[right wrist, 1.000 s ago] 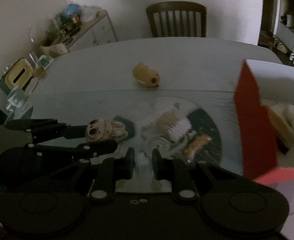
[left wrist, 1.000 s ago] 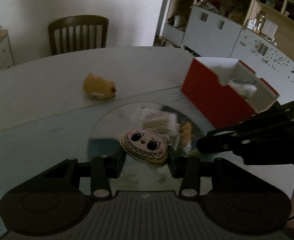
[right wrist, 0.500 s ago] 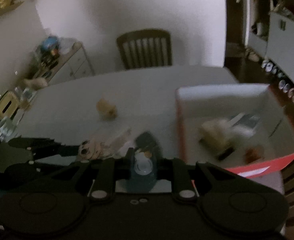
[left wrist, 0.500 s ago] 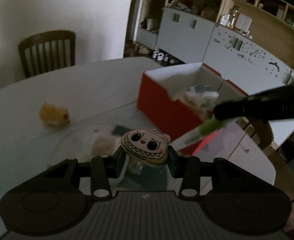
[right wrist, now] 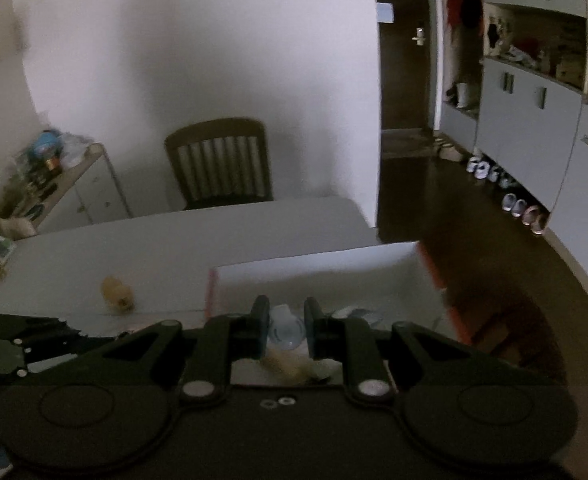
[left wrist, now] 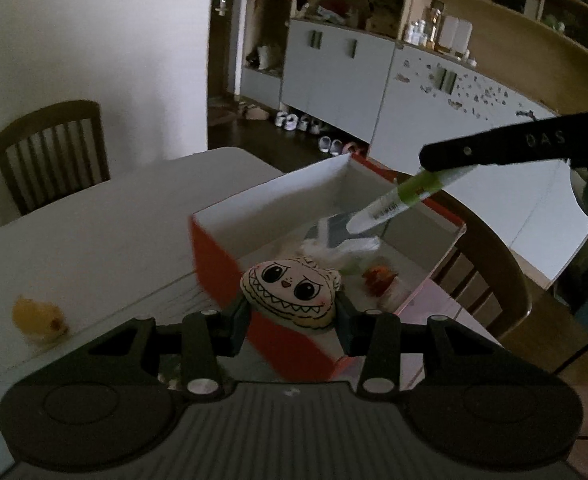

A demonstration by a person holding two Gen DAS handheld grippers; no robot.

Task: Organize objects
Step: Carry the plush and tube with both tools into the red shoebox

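Observation:
My left gripper [left wrist: 292, 312] is shut on a cream toy face with big eyes and jagged teeth [left wrist: 292, 294], held above the near edge of the red box [left wrist: 222, 264]. My right gripper [right wrist: 287, 328] is shut on a green-and-white tube, seen end-on in the right wrist view [right wrist: 286, 330] and full length in the left wrist view [left wrist: 398, 200], over the open box [right wrist: 318, 276]. The box holds white wrappers [left wrist: 342, 248] and an orange item [left wrist: 378, 276]. A yellow toy [left wrist: 38, 316] lies on the white table [left wrist: 94, 232].
A wooden chair [right wrist: 220, 164] stands at the table's far side and another [left wrist: 490, 276] by the box. Grey cabinets [left wrist: 346, 80] and shoes on the floor [left wrist: 306, 128] are beyond. A cluttered sideboard [right wrist: 50, 184] is at the left.
Both grippers have lifted from the glass turntable and swung right over the red box, carrying the toy face and the tube. The turntable items have left view.

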